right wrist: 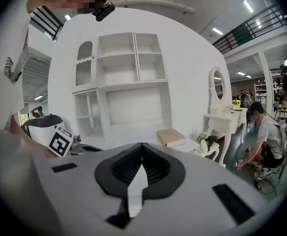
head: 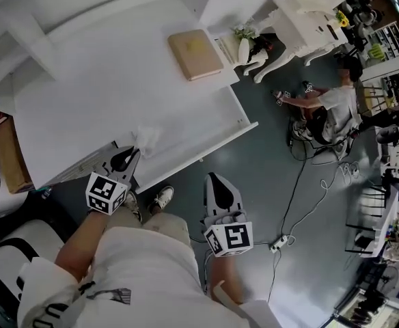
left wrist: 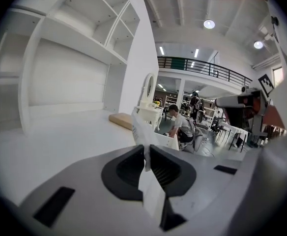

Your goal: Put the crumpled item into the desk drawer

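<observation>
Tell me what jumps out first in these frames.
The left gripper pinches a crumpled white item in its jaws at the front edge of the white desk. The right gripper hangs shut and empty over the floor. A person crouches on the floor at the far right.

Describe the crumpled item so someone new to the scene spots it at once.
Start at the large white desk; at its near edge the left gripper is shut on a small crumpled white wad, paper or thin plastic. It is the only wrinkled thing there, unlike the flat tan book farther back on the desk.
</observation>
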Demonstrator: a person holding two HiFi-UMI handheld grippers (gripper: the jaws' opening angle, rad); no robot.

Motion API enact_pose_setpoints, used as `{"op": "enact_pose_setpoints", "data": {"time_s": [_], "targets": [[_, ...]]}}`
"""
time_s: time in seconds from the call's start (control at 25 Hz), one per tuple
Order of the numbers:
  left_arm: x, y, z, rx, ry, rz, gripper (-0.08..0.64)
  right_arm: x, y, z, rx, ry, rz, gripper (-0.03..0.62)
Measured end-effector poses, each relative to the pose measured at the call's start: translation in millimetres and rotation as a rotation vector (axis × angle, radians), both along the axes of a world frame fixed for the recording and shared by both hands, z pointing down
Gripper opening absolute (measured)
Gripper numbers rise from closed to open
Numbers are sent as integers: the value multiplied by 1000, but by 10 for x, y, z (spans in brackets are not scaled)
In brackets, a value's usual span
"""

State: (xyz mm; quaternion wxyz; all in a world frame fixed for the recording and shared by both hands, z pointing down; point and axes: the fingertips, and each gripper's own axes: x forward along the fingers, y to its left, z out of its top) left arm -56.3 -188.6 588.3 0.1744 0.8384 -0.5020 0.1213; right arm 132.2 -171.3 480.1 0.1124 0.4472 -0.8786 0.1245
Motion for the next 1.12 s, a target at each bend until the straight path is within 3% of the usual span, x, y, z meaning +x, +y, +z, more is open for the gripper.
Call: {"op": "enact_pose_setpoints", "data": {"time_s": [0.44,1.12], "targets": [[118,-130,791,-126,13,83,44,-55,233,249,-59,58,66,9],[312,-360,1571,-266,-59,232,43,-77,667,312,-86,88,199,9]]}}
